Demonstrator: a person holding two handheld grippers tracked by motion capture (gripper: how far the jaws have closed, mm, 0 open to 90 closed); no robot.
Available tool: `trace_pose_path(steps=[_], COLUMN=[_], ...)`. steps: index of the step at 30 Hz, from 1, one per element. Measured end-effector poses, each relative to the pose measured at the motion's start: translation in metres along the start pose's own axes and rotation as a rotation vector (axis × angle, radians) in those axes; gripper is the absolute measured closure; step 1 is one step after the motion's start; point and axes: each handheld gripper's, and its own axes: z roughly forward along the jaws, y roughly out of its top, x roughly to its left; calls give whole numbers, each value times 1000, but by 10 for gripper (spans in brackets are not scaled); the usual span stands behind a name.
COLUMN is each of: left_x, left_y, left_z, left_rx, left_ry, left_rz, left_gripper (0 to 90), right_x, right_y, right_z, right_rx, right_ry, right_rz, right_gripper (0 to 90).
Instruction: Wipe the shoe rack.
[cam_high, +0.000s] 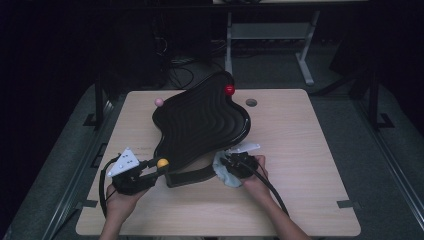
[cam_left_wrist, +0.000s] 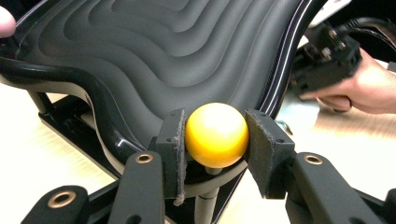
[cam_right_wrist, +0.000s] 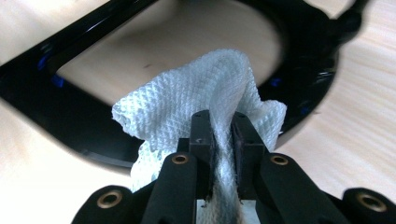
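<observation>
Currently the left gripper (cam_left_wrist: 215, 140) clamps the yellow ball (cam_left_wrist: 217, 134) at the near edge of the black wavy tray (cam_high: 200, 120) — the right gripper (cam_right_wrist: 223, 135) pinches a white cloth (cam_right_wrist: 196, 100) just beside the tray's base (cam_high: 187, 177).

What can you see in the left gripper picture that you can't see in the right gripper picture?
Left gripper view: the left gripper is shut on a yellow ball on a stem, in front of the black wavy tray; a hand with the other gripper is farther off.
Right gripper view: the right gripper pinches a white cloth beside a black frame.
Both: the wooden table.
</observation>
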Motion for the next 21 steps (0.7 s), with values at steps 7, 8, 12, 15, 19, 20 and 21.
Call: trace_pose_path(steps=[7, 8, 12, 15, 19, 20, 21], left_x=[-5, -7, -14, -19, -22, -22, -22], left_y=[1, 1, 4, 5, 6, 5, 5], left_z=[2, 4, 10, 12, 13, 13, 12], left_rx=[1, 0, 5, 6, 8, 8, 9], left_ry=[-36, -40, -58, -73, -92, -94, -97], left_rz=[20, 25, 48, 60, 69, 71, 71], left_gripper=[606, 607, 607, 607, 607, 607, 607], right_x=[12, 10, 7, 6, 6, 6, 5], right_y=[-6, -7, -11, -14, -20, -20, -20], right_z=[-6, -8, -15, -21, -29, -30, -30], right_rx=[5, 8, 16, 13, 7, 6, 7], right_ry=[27, 20, 18, 24, 34, 30, 27], right_rz=[-27, -32, -25, -21, -20, -24, -23], right_gripper=[809, 809, 809, 809, 809, 809, 809])
